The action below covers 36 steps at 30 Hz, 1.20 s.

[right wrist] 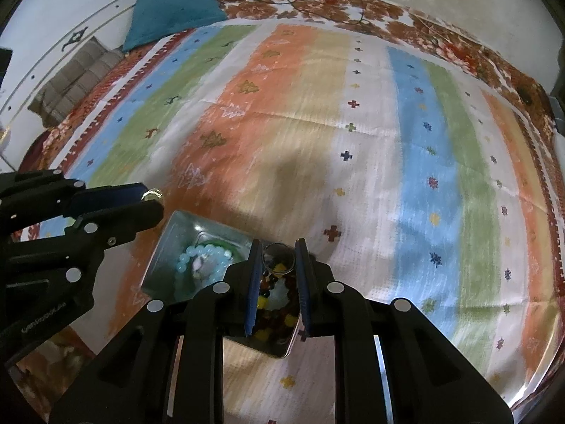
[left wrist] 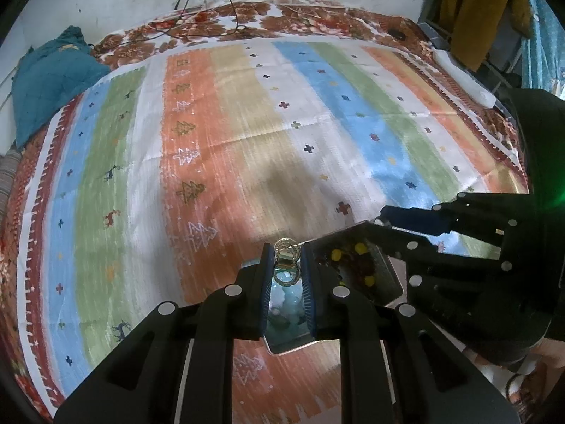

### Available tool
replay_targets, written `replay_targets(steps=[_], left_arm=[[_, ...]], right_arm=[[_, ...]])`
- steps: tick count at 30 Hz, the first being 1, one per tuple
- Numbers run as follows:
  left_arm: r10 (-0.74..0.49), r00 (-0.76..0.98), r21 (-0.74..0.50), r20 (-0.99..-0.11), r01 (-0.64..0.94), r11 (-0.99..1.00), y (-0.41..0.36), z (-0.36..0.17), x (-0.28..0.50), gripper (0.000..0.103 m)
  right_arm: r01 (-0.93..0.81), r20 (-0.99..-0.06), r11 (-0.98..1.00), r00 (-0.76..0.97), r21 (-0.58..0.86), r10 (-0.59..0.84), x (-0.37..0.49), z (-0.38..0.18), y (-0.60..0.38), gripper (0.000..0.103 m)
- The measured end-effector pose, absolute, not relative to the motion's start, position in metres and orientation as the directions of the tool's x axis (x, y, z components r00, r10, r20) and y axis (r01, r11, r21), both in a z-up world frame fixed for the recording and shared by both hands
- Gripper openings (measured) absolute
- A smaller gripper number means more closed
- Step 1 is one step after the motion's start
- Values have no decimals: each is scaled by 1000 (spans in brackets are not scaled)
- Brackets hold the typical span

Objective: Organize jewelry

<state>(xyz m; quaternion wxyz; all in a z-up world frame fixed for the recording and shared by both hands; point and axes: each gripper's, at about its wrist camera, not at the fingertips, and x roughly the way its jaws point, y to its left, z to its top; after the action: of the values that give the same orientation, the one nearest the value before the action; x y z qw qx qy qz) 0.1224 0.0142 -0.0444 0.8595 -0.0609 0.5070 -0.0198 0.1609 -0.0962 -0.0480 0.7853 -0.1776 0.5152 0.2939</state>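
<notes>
We see the left gripper (left wrist: 286, 258) with its jaws closed on a gold ring (left wrist: 286, 251) above the tin of pale blue beads (right wrist: 203, 265). The right gripper (right wrist: 279, 259) pinches a clear ring (right wrist: 278, 258) over the tin of dark and yellow beads (right wrist: 279, 321). Both tins rest at six o'clock on the striped cloth (left wrist: 247, 141) covering the bed.

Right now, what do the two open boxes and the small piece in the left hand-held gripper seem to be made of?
Both boxes look like thin bare metal, probably tin: the walls are shiny and mirror the beads inside. The ring-like piece in the left hand-held gripper seems polished gold-toned metal, judging by its bright glints; whether it is solid or plated cannot be told.
</notes>
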Motion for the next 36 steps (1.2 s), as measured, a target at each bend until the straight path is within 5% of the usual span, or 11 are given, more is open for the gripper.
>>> replay_targets(steps=[15,21,36], left_arm=[[-88,480,-133,-873,-62,989,18,-45,111,26],[-106,493,-171,-863,-87,981,26,-39,99,41],[-119,541,-190,-833,-77,979,26,-28,58,63]], right_arm=[[-631,-916,775,294,28,272,149,-46,-105,33],[-611,-903,791,325,25,281,140,-35,-122,47],[-563,-851,826,416,36,321,117,-11,-156,56]])
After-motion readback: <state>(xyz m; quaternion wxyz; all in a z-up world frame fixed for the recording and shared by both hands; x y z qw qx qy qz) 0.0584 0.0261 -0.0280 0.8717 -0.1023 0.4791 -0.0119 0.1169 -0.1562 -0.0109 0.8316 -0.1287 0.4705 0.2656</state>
